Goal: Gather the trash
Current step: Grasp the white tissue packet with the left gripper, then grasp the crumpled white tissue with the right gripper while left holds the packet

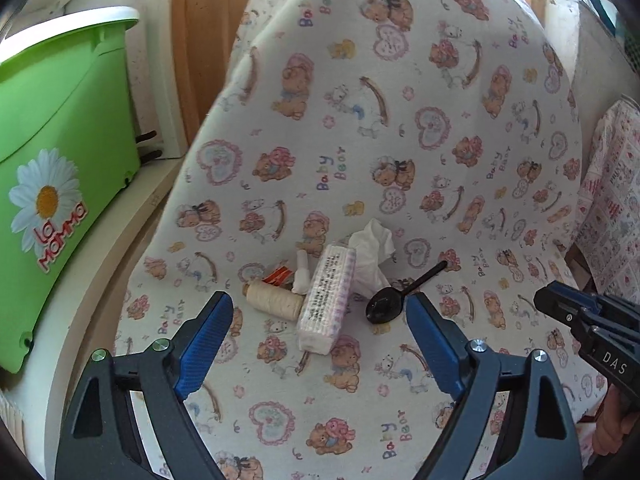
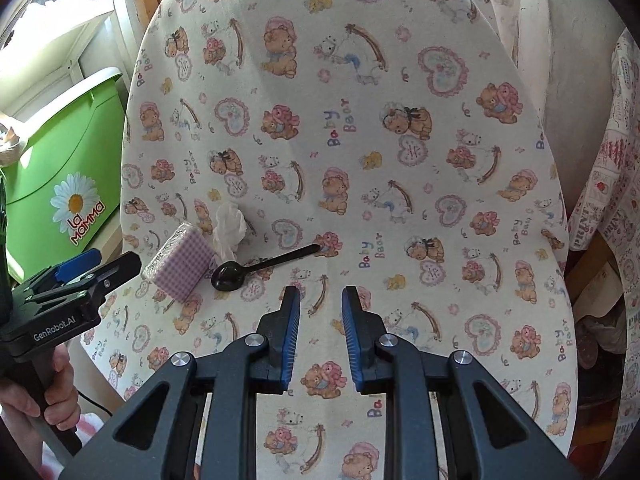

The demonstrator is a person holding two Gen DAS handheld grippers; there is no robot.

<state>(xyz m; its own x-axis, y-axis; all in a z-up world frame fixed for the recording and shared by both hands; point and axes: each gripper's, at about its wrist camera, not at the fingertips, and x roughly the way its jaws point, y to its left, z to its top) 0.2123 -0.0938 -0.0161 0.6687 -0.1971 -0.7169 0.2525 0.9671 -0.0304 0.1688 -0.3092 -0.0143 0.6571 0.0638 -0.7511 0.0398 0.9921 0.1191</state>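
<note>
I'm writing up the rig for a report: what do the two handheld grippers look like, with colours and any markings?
Both are matte black frames with triangular cut-outs, silver pivot bolts and two blue ribbed finger pads. The left gripper reads "GenRobot.AI" in white on its body, seen from the right wrist camera, with a black handle below. The right gripper shows "DAS" in white on its side. No sleeves are visible.

One spoon [image 1: 384, 307], one tissue pack [image 1: 326, 300] — one thread spool [image 1: 274, 300], one bin [image 1: 60, 160].
</note>
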